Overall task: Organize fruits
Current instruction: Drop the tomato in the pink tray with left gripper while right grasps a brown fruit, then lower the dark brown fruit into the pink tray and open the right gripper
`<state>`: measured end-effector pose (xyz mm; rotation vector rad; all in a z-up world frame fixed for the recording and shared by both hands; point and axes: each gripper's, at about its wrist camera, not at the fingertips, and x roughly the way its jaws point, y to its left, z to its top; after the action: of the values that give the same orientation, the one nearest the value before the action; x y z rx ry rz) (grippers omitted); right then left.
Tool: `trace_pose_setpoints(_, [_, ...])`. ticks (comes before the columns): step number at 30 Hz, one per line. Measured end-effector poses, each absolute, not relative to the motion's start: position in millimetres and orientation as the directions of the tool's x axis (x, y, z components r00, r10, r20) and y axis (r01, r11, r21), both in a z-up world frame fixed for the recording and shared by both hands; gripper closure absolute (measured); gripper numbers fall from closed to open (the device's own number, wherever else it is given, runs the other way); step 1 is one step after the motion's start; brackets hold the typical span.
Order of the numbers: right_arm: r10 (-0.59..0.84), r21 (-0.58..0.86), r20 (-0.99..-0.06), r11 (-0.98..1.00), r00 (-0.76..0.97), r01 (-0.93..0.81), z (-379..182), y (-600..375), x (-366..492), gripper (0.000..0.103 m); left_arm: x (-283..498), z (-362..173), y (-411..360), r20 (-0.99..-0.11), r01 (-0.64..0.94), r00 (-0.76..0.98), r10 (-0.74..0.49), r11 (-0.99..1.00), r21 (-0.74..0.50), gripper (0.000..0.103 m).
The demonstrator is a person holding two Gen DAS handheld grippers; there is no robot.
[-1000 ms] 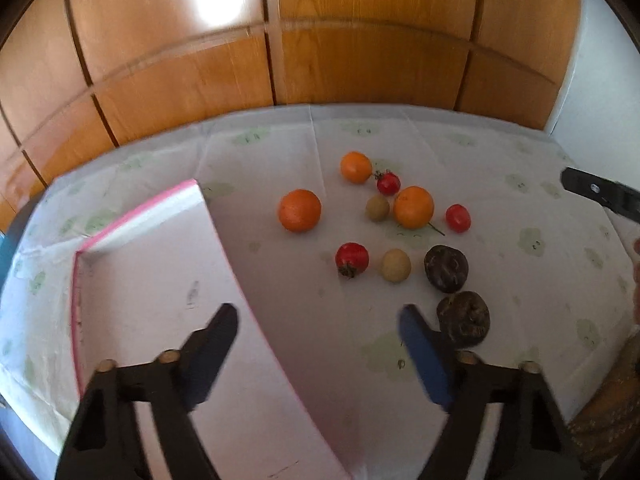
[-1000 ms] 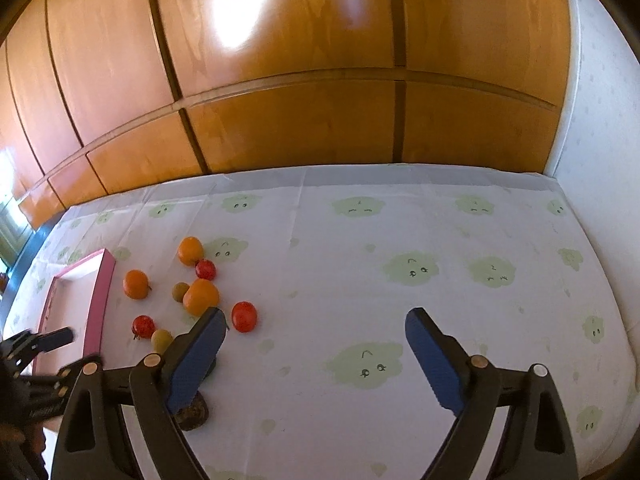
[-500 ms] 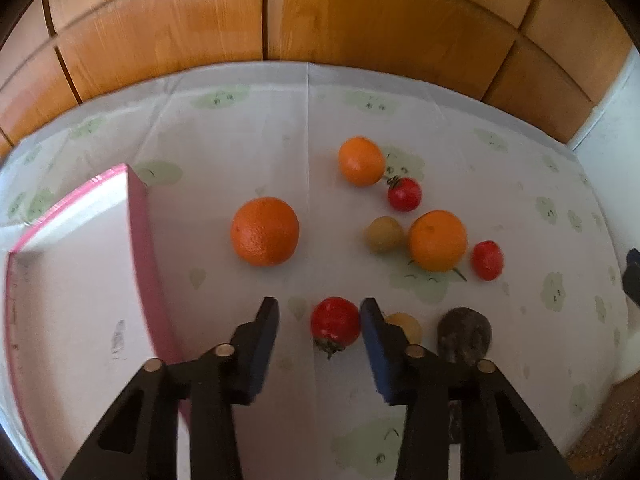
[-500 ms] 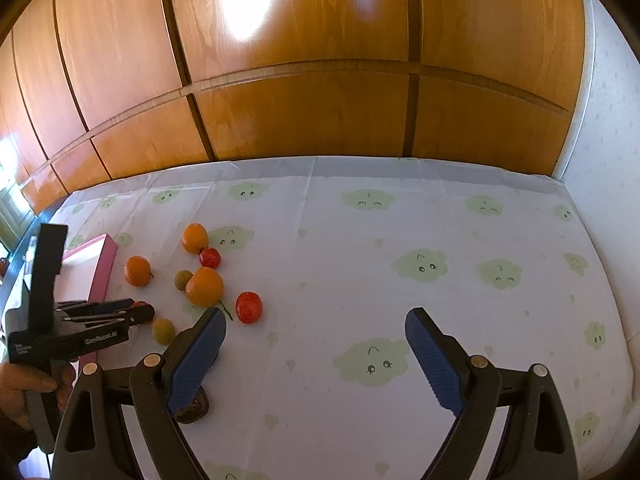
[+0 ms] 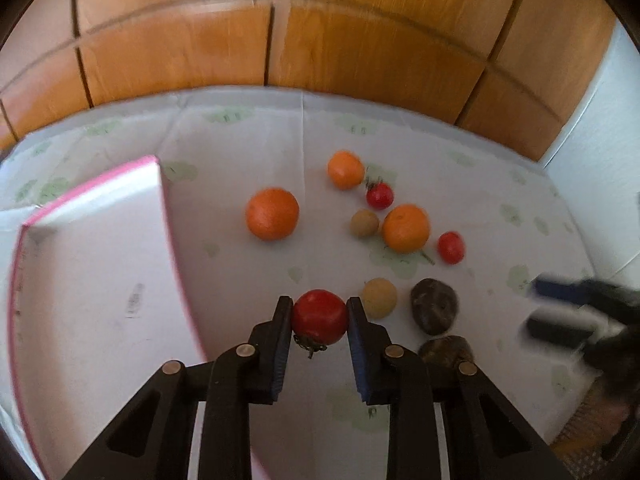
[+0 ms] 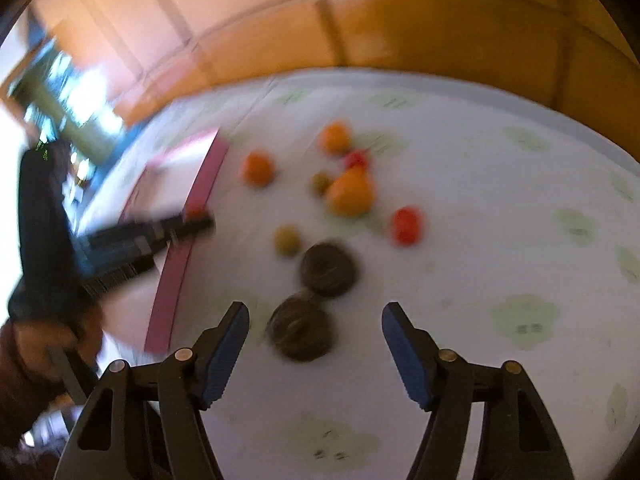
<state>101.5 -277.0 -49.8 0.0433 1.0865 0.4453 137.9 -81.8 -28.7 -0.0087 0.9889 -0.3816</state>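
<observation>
left claw [image 5: 319,314] clamping red tomato [image 5: 319,316] (stem down), right claw [image 6: 315,320] agape

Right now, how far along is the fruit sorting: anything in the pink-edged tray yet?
Nothing looks done: the tray shows no fruit. In hand: the left gripper is shut on a red tomato. The right gripper has been closing, nothing between its fingers, just short of a dark brown fruit. Left on the cloth: three oranges, two more tomatoes, two small tan fruits, two dark ones.
</observation>
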Motion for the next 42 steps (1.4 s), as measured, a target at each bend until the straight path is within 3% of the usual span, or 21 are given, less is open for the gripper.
trace_pose_setpoints(5, [0.272,0.140,-0.894,0.924,0.356,-0.356,-69.8,-251.1,105.6,0.032,127.5,-1.9,-46.2,-0.763,0.273,0.570,-0.305,0.946,-0.174,0.076])
trace_pose_setpoints(11, [0.219,0.099,-0.921,0.932,0.323,-0.350,-83.9,-245.2,114.4,0.032,141.7,-7.5,11.4,-0.774,0.144,0.606,-0.186,0.982,-0.123,0.076])
trace_pose_setpoints(12, [0.220,0.098,-0.920,0.931,0.325,-0.351,-84.5,-243.6,116.6,0.033,144.6,-9.9,17.8,-0.778,0.122,0.607,-0.164,0.986,-0.113,0.076])
trace_pose_setpoints(15, [0.250,0.129,-0.912,0.927,0.325,-0.352,-82.9,-242.4,113.3,0.052,155.3,-18.5,38.1,-0.788,0.055,0.606,-0.109,0.994,-0.096,0.075])
trace_pose_setpoints(18, [0.247,0.123,-0.911,0.927,0.331,-0.353,-83.0,-240.1,112.6,0.051,164.6,-24.1,51.0,-0.789,-0.014,0.611,-0.055,0.997,-0.080,0.074])
trace_pose_setpoints(22, [0.246,0.116,-0.909,0.925,0.337,-0.360,-83.2,-236.7,105.5,0.052,157.8,-20.9,60.8,-0.768,-0.075,0.640,-0.027,0.992,-0.097,0.039])
trace_pose_setpoints(42, [0.276,0.121,-0.902,0.900,0.332,-0.419,-80.8,-228.6,100.0,0.052,51.1,-27.5,24.1,-0.760,0.011,0.647,-0.060,0.998,-0.069,0.038])
